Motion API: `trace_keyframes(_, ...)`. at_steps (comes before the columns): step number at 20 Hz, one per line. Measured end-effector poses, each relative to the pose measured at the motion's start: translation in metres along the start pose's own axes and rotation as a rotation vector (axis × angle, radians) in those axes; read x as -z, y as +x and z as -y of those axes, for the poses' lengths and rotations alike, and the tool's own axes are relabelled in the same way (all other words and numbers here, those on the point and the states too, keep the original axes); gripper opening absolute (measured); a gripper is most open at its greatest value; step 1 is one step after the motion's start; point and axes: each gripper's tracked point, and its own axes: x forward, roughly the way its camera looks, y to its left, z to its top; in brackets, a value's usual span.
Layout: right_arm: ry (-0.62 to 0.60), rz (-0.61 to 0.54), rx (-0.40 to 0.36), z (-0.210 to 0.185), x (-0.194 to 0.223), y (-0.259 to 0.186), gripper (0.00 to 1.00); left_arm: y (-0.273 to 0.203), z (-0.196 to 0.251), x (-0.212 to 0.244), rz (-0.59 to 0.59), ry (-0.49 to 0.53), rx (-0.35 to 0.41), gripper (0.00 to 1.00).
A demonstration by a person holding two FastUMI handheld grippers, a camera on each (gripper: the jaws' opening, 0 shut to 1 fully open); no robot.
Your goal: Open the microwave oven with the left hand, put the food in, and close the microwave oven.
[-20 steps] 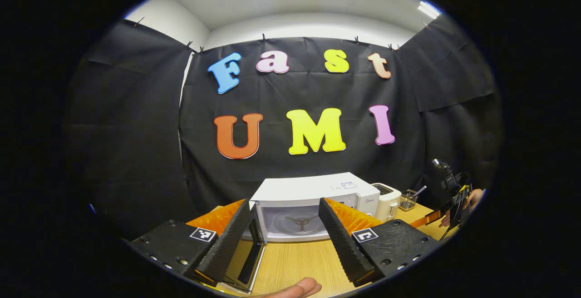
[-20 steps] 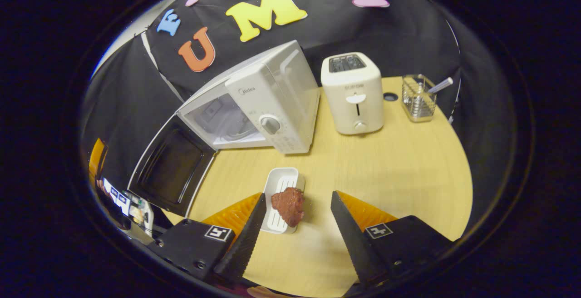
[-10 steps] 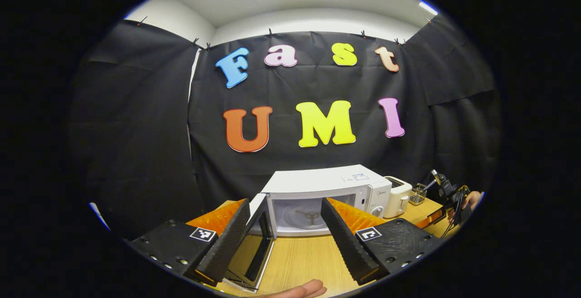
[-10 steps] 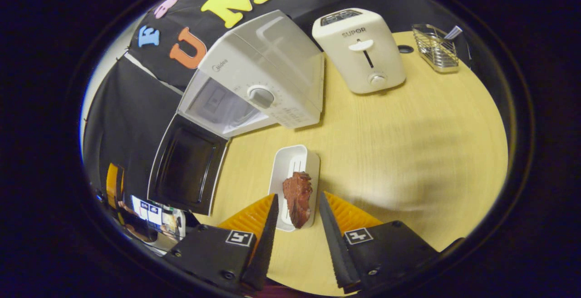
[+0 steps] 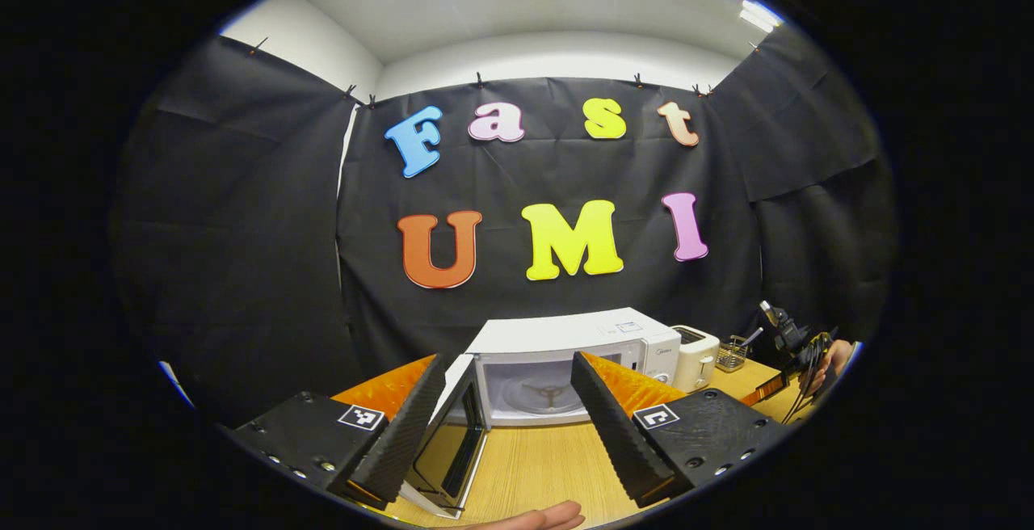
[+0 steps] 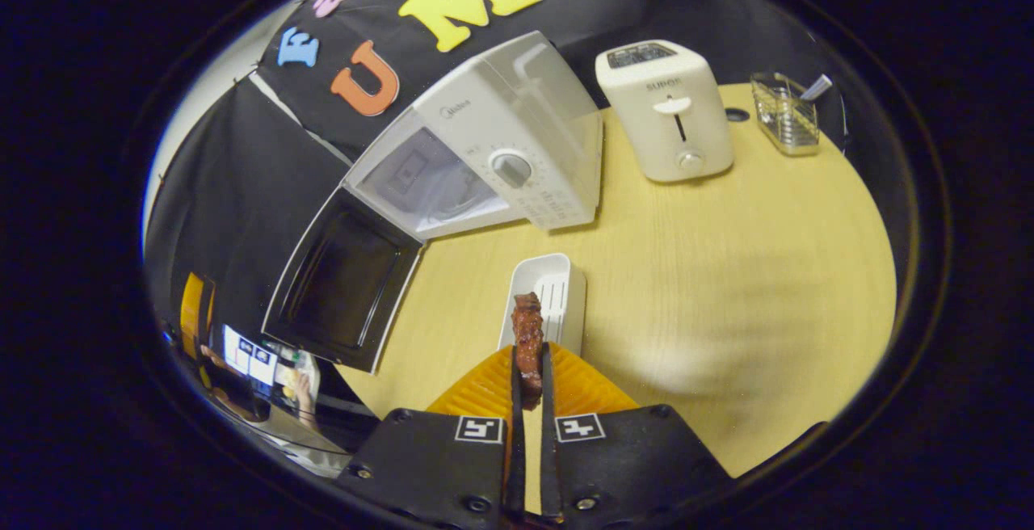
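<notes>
Fingers (image 6: 529,368) clench the meat (image 6: 527,336) above its tray (image 6: 557,292); left gripper (image 5: 501,425) spread, toaster (image 6: 666,110) nearby.

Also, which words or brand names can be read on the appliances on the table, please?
"Midea": on the microwave oven front, above its dial.
"SUPOR": on the toaster front, above the lever.
Marks around the dial: too small to read.
Sticker on the microwave oven top: too small to read.
</notes>
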Motion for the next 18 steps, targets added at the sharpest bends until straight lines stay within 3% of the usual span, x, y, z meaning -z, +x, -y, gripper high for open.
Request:
trace_keyframes(4,-0.167,0.150,0.178,-0.017,-0.012,-0.031,0.10,-0.011,-0.004,0.000,0.005,-0.011,0.010,0.96)
trace_keyframes(11,-0.402,0.371,0.379,-0.067,-0.019,-0.048,0.10,-0.033,-0.016,0.000,0.026,-0.025,0.019,0.96)
trace_keyframes(13,-0.458,0.428,0.404,-0.088,-0.021,-0.044,0.10,-0.039,-0.023,0.001,0.029,-0.020,0.013,0.96)
trace_keyframes(18,-0.524,0.468,0.382,-0.133,-0.020,-0.012,0.10,-0.047,-0.043,0.012,0.019,-0.026,-0.004,0.96)
